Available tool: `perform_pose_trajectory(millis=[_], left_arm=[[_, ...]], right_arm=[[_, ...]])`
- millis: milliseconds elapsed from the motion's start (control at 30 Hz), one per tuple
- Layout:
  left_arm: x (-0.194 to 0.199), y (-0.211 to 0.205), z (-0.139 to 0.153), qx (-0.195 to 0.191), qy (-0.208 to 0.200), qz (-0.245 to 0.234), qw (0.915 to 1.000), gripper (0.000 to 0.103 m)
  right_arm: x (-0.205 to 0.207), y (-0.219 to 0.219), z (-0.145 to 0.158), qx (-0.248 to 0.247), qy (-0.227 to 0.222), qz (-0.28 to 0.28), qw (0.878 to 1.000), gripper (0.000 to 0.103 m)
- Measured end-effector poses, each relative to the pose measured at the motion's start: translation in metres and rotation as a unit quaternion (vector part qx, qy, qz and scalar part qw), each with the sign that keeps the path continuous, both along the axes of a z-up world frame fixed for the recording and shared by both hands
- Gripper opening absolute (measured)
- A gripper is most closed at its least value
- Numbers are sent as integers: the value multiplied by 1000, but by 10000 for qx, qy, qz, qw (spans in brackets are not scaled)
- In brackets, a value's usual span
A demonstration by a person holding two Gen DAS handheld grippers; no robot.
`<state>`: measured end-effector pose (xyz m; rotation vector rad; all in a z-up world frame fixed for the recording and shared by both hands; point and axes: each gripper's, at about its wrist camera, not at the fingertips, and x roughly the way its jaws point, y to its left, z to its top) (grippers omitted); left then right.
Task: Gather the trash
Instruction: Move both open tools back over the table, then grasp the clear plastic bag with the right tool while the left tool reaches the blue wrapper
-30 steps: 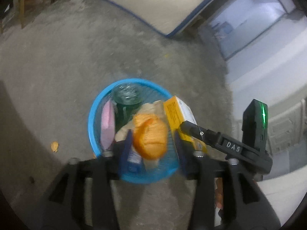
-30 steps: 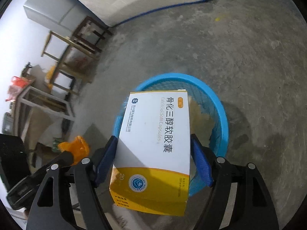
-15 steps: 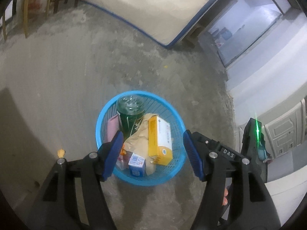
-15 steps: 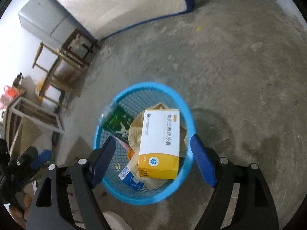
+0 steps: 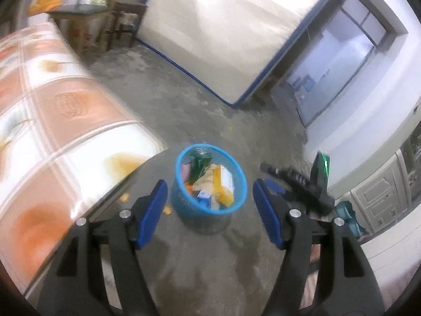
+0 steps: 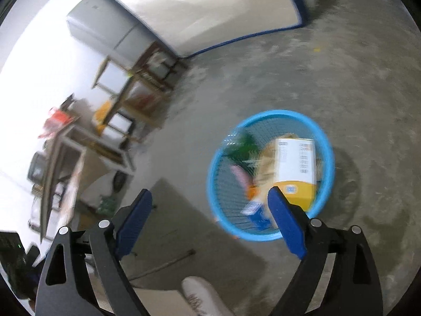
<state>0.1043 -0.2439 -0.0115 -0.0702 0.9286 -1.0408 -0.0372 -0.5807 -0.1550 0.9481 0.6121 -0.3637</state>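
Left hand-held gripper (image 5: 210,205) open above basket (image 5: 238,202).

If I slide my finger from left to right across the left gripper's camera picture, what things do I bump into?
Tiled table top → left blue finger → blue basket full of trash → right blue finger → the other gripper → white cabinet.
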Motion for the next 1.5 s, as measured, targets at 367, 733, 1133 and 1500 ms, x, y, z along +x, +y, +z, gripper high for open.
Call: perform_pose_trajectory(millis=[367, 733, 1133, 1500], left_arm=[[-57, 180, 63, -38, -1294, 1174, 9846, 78], [-60, 331, 62, 1036, -2024, 3115, 9227, 78], [-14, 363, 30, 1039, -1551, 3612, 9136, 72], [18, 358, 2, 1412, -1025, 3399, 9241, 14]], right_arm=[[94, 116, 106, -600, -803, 1661, 9810, 87], [205, 333, 176, -855, -962, 4590, 8791, 87], [379, 536, 147, -803, 617, 5769, 8105, 69], [379, 482, 147, -707, 359, 5268, 8463, 9]])
